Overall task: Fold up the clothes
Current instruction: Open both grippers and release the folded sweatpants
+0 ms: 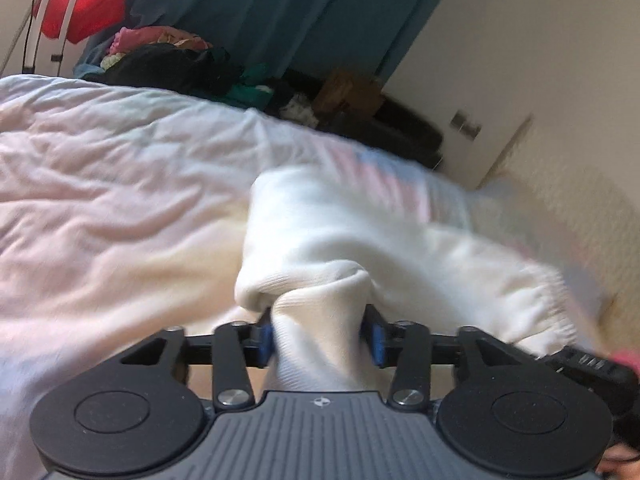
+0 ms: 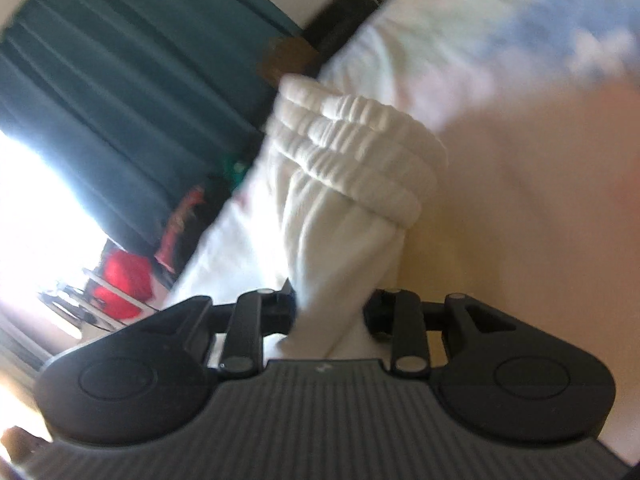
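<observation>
The white knitted garment (image 1: 360, 240) with ribbed cuffs runs between the fingers of both our claws and spreads out over the bed. Our left claw (image 1: 320, 334) stands partly open with a bunched fold of the fabric between its blue pads (image 1: 266, 338); the cloth touches both, but we cannot tell whether they still press on it. Our right claw (image 2: 330, 312) is narrower, a white fold (image 2: 344, 216) passing between its black fingers; blur hides how firm that grip is. Beyond lies the crumpled pale pink duvet (image 1: 100, 184), then a heap of mixed clothes (image 1: 168, 56), a red garment (image 1: 86, 6) and teal curtains (image 1: 280, 12).
</observation>
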